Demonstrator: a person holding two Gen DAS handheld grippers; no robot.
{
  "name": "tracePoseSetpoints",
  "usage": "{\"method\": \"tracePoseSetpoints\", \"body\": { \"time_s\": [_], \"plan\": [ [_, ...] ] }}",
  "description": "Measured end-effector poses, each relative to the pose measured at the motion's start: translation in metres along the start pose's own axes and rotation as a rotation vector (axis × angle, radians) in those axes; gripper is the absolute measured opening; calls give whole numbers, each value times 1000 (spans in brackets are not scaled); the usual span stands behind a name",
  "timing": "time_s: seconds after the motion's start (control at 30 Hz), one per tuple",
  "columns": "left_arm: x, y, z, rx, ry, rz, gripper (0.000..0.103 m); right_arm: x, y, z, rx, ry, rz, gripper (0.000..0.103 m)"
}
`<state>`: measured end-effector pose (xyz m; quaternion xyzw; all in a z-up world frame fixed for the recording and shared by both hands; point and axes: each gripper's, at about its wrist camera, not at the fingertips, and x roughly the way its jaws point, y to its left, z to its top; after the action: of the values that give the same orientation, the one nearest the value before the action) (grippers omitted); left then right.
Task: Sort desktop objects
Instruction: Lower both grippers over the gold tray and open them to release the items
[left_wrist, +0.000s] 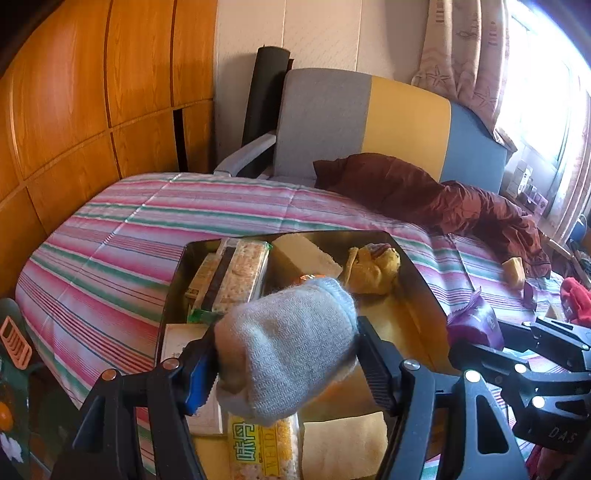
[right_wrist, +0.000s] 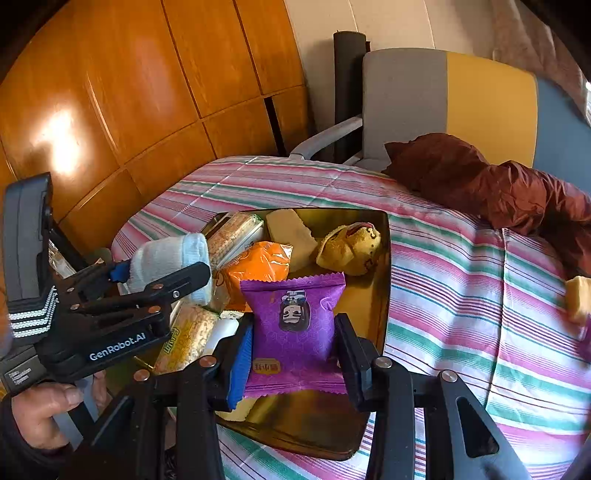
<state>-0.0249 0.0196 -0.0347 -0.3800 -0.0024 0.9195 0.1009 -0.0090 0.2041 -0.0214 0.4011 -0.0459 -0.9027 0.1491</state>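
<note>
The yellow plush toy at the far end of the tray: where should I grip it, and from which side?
Grip the yellow plush toy across its rounded body, coming from above. It lies on its side in the gold tray's far corner, with the wall close behind and a pale block touching its left, so a sideways approach looks blocked. It should squash easily between the fingers.

Pale grey sock (left_wrist: 291, 347); purple snack packet (right_wrist: 293, 325); gold tray (right_wrist: 373, 295); orange packet (right_wrist: 260, 267); pink, green and white striped bedspread (left_wrist: 122, 236); maroon jacket (left_wrist: 443, 199).

Wood-panelled wall (left_wrist: 92, 92), striped bedspread (left_wrist: 147, 229), colour-block chair (left_wrist: 369, 122), bright window (left_wrist: 546, 74).
</note>
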Motion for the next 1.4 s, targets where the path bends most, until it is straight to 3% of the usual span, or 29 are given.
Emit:
{"method": "tracePoseSetpoints", "body": {
  "time_s": [0.33,0.6,0.87,1.4],
  "plan": [
    [3,-1,2,0,0,-3,70,7,-5,0,16,11,-2,43],
    [-1,-1,7,4,-15,21,77,20,-8,3,63,23,15,52],
    [-4,-2,6,-8,-15,14,78,18,-9,-3,72,26,8,54],
    [-23,-22,9,32,-38,-53,78,-23,-42,-17,138,-17,-96,67]
  ]
}}
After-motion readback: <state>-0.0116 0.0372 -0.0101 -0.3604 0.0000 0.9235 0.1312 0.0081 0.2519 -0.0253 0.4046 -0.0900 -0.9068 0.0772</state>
